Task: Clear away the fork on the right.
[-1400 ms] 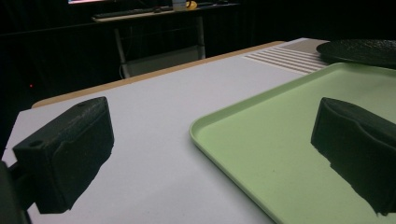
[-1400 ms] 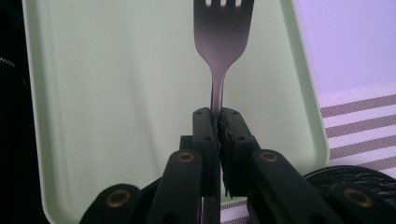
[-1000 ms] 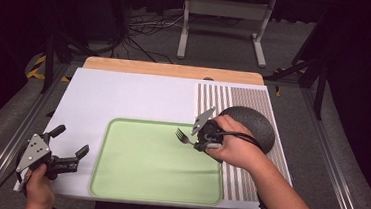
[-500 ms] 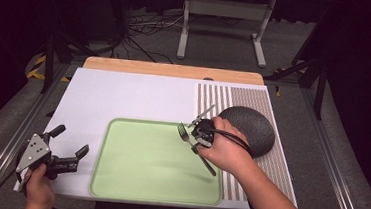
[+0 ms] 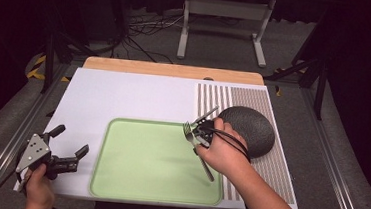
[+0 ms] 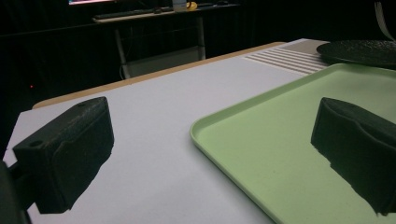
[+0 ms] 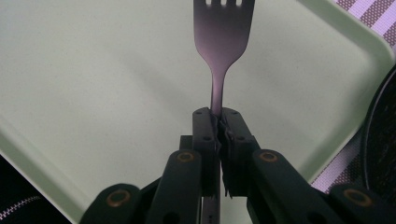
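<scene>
Left hand-held gripper (image 5: 67,151) sits low at the near left corner of the bench (image 5: 124,94), jaws spread wide, nothing between them. In the left gripper view the green tray (image 6: 289,135) edge runs just ahead of its right jaw. We leave this one parked, since it is well apart from the work.

Right hand-held gripper (image 7: 219,122) is pinching a fork (image 7: 223,32) at the neck, just below the tines, jaws pressed together on the metal. The tines point away from the gripper over the tray's inner floor, and the handle runs back under the hand (image 5: 224,155). In the high view the fork (image 5: 189,133) sits over the right part of the tray (image 5: 133,165), with a dark round plate (image 5: 251,130) just to the gripper's right on the striped mat (image 5: 269,166).

The step we judge to be in hand is setting the fork down on the tray. To do it well, we keep the pinch firm, because the neck grip is narrow and the fork could swivel. We lower it flat so handle and tines land together, stay clear of the tray rim and plate edge, then open the jaws only once it rests. Whether the fork already touches the tray, we cannot tell.
</scene>
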### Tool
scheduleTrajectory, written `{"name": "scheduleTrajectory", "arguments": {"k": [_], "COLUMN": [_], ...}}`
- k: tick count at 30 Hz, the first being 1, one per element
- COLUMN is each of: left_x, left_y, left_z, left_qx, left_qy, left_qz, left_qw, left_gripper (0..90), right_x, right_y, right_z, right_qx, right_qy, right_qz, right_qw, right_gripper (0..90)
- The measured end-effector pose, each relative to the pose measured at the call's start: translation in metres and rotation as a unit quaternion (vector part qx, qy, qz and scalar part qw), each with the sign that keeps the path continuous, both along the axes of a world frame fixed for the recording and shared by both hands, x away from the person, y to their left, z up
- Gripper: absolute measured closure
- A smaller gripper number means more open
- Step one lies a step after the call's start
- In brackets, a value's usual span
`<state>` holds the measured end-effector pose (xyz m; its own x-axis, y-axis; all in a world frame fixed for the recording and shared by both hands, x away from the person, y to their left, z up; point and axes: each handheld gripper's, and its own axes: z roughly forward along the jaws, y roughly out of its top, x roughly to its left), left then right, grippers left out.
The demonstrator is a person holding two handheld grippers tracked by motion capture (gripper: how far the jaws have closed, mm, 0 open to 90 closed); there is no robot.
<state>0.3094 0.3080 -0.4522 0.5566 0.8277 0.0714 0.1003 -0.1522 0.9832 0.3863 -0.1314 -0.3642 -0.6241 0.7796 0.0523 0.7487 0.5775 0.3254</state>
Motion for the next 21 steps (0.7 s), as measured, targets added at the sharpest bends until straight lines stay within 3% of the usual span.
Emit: {"name": "scheduleTrajectory", "arguments": {"k": [9, 16, 21], "left_x": [0.000, 0.000, 0.000], "left_y": [0.000, 0.000, 0.000], "left_z": [0.000, 0.000, 0.000], "left_qx": [0.000, 0.000, -0.001], "left_qy": [0.000, 0.000, 0.000], "left_qz": [0.000, 0.000, 0.000], "left_qw": [1.0000, 1.0000, 1.0000], "left_gripper": [0.0, 0.0, 0.0], "right_x": [0.003, 0.005, 0.009], "right_y": [-0.002, -0.004, -0.009], "right_z": [-0.005, -0.008, -0.018], "right_qx": [0.002, 0.001, -0.002], "right_qy": [0.018, 0.020, 0.044], "right_qz": [-0.043, -0.046, -0.054], "right_qw": [0.9989, 0.9988, 0.9976], "right_gripper": [84.9, 84.9, 84.8]}}
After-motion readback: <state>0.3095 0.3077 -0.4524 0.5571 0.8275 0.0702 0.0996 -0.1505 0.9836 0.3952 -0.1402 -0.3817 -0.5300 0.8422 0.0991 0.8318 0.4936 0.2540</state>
